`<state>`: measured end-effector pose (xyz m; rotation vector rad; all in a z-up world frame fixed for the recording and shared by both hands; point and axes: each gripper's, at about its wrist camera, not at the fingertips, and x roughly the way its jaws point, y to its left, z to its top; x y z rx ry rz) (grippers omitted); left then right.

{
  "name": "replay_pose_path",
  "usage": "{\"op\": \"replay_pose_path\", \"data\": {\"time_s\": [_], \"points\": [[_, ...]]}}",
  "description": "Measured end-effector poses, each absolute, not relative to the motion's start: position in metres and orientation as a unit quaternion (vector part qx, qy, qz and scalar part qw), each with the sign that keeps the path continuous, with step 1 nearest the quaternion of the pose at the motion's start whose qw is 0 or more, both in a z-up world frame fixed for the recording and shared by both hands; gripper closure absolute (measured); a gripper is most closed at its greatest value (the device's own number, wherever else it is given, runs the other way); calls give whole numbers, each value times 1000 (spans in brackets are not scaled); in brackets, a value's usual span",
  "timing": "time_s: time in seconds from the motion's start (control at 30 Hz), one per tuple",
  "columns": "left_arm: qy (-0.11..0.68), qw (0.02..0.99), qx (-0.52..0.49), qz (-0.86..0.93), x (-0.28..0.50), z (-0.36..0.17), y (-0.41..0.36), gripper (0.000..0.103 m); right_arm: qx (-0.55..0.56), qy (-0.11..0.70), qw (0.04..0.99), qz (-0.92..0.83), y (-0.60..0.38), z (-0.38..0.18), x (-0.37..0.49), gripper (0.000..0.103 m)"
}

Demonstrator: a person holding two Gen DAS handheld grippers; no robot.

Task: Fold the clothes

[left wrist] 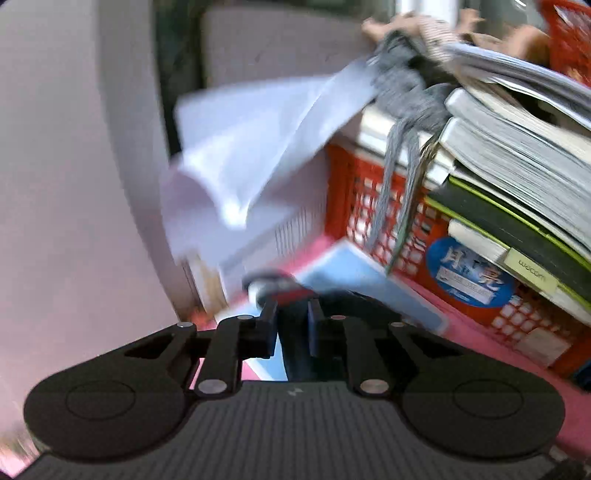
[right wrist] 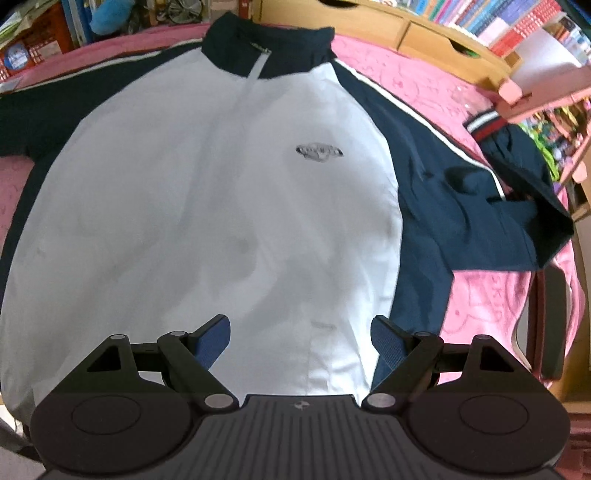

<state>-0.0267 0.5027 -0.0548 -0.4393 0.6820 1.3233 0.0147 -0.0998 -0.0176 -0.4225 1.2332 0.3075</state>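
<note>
A white jacket (right wrist: 207, 192) with navy sleeves and collar lies front up, spread flat on a pink cover (right wrist: 491, 302). Its right-hand sleeve (right wrist: 476, 192) is bent, ending in a striped cuff (right wrist: 484, 125). The other sleeve (right wrist: 44, 114) runs off to the left. My right gripper (right wrist: 301, 332) hovers open over the jacket's lower white part, with nothing between its fingers. In the left wrist view my left gripper (left wrist: 293, 306) is shut on dark navy fabric (left wrist: 293, 347), with a striped cuff (left wrist: 275, 286) just past the fingertips.
Ahead of the left gripper stand a red plastic basket (left wrist: 373, 192), a stack of books (left wrist: 517, 155), loose white paper (left wrist: 258, 147), a grey knitted item (left wrist: 406, 96) and a blue folder (left wrist: 354, 273). A wooden bookshelf (right wrist: 443, 33) runs behind the bed.
</note>
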Motion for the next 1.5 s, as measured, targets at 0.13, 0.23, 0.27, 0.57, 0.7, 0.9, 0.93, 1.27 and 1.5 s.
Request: {"op": "replay_pose_path", "data": {"time_s": [0.13, 0.23, 0.27, 0.57, 0.7, 0.9, 0.93, 1.27, 1.5], "points": [[313, 704, -132, 623, -21, -41, 507, 102, -192, 561, 791, 153, -93, -18, 23, 20], [354, 722, -137, 578, -10, -45, 501, 94, -183, 550, 799, 159, -87, -20, 32, 20], [355, 737, -119, 562, -5, -43, 486, 85, -176, 548, 802, 161, -85, -21, 36, 20], [367, 879, -57, 299, 20, -38, 279, 70, -129, 503, 839, 164, -66, -46, 86, 52], [379, 909, -9, 175, 23, -56, 176, 56, -127, 509, 831, 184, -42, -74, 103, 80], [427, 892, 39, 142, 40, -102, 105, 55, -130, 464, 855, 193, -55, -61, 121, 76], [434, 888, 34, 151, 43, -109, 102, 53, -133, 450, 864, 181, -65, -55, 125, 66], [449, 865, -14, 223, 58, -120, 107, 25, -362, 364, 857, -42, -199, -84, 232, 7], [470, 846, -28, 250, 63, -114, 107, 18, -264, 407, 872, -64, -277, -64, 256, 96]]}}
